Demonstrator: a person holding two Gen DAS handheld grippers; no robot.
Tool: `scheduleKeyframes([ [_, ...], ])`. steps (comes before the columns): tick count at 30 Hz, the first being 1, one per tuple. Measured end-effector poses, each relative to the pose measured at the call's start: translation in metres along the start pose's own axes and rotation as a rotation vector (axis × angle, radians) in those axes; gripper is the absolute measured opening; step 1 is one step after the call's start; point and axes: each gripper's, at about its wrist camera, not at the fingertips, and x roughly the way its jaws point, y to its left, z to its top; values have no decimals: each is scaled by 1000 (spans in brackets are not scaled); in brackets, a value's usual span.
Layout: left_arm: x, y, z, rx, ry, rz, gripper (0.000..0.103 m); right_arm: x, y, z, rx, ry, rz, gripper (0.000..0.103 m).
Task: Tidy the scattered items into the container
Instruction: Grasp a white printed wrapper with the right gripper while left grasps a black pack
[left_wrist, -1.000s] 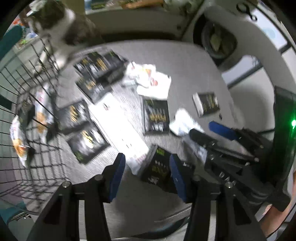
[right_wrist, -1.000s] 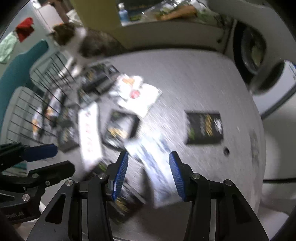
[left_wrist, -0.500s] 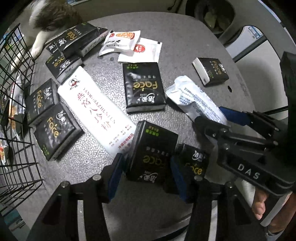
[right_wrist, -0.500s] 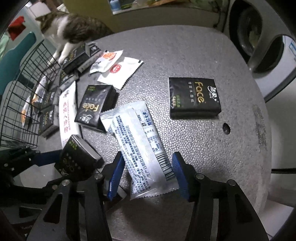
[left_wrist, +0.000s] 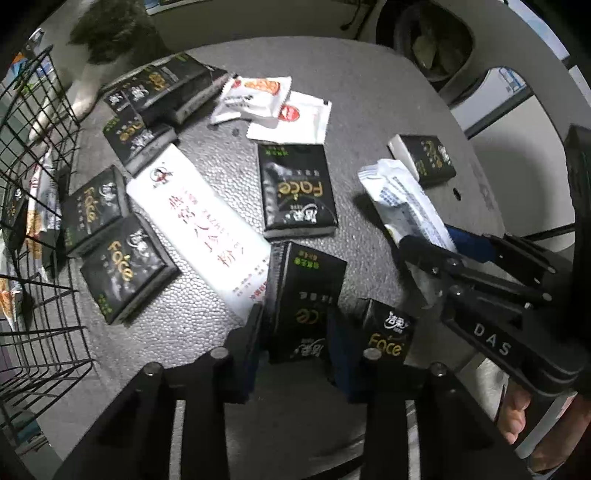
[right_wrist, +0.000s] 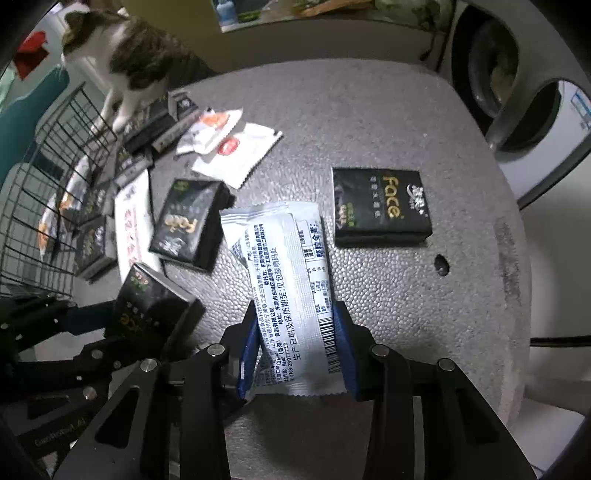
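Two simultaneous pick-ups from a cluttered counter (right_wrist: 388, 122). The left gripper (left_wrist: 295, 325) points steeply down with its jaws closing about a black tissue pack (left_wrist: 304, 295), which stands between them with its near end tipped up off the surface; the pads look to be at or very near its sides, though the contact itself is dark. The right gripper (right_wrist: 297, 347) likewise has its jaws closing on the near end of a silver sachet (right_wrist: 288, 280), whose foil already bows between the blue pads. To do the step well, each grip probably should be firm before lifting: the foil is slick and limp and may slide or droop, so a hold further up its length would be safer than the crimped end. A second black pack (left_wrist: 388, 332) lies just beside the left jaws and could be dragged along. The wire basket (left_wrist: 40, 206), the container, stands at the counter's left edge and already holds a few packets; more black packs and a long white packet (left_wrist: 199, 225) lie between it and the grippers, so the carry should rise clear of them. A cat (right_wrist: 122, 55) stands at the basket's far corner, near the drop path. The counter's right half is open, with one pack (right_wrist: 380, 203) lying apart.
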Motion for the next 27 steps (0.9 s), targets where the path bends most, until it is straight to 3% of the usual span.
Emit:
scheduleKeyframes([
  [1,-4,1,0,-2,-6,-1,26,-3,1,1,3,-7,5,38],
  [4,-15,5,-2,-19,-21,-18,22,-13,8,3,-2,-28,1,38],
  [14,-9,6,-1,-6,-7,-31,21,-21,14,9,1,-51,16,38],
  [17,-6,2,2,-7,-16,-28,26,-20,11,6,9,-48,23,38],
  [19,-2,1,4,-8,-12,-21,36,-19,9,5,18,-46,27,38],
  [24,5,-12,5,16,-16,-12,38,-18,1,3,37,-48,34,38],
  [27,9,-15,6,2,20,-42,19,-17,-1,3,42,-47,37,38],
])
